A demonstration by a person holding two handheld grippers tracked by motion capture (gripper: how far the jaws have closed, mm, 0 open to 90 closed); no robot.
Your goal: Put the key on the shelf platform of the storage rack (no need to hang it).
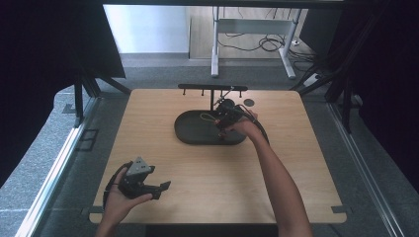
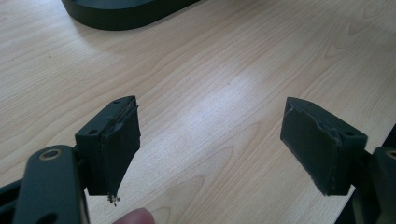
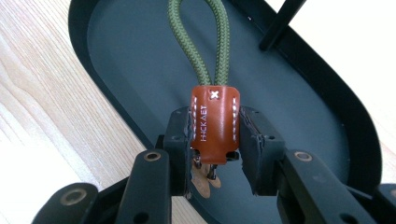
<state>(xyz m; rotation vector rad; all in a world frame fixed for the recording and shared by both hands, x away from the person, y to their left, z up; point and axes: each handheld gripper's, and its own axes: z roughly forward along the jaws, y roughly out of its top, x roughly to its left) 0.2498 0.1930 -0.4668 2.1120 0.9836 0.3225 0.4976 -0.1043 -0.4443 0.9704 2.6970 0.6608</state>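
Jaws: right gripper (image 3: 215, 149) clamped on brown leather keyring tab (image 3: 214, 125), frame centre, over black tray (image 3: 140, 65); left gripper (image 2: 212, 154) wide, above worktop (image 2: 210, 74).

left tool (image 1: 165, 185): black body, grey three-cornered plate on top, black cable trailing
left tool pads (image 2: 116, 144): black, edges frayed
right tool (image 3: 215, 140): black linkage arms, brass-coloured pivot rivets
forearms: bare, no sleeves

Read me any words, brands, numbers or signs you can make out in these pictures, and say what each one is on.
"HICKAET": stamped lengthwise on the brown leather tab of the key fob with the green cord loop, clamped in the right gripper above the black tray; some letters are unclear, so the reading is uncertain.
"x": a white cross stitch at the tab's top, a mark rather than a letter.
No other text is legible.
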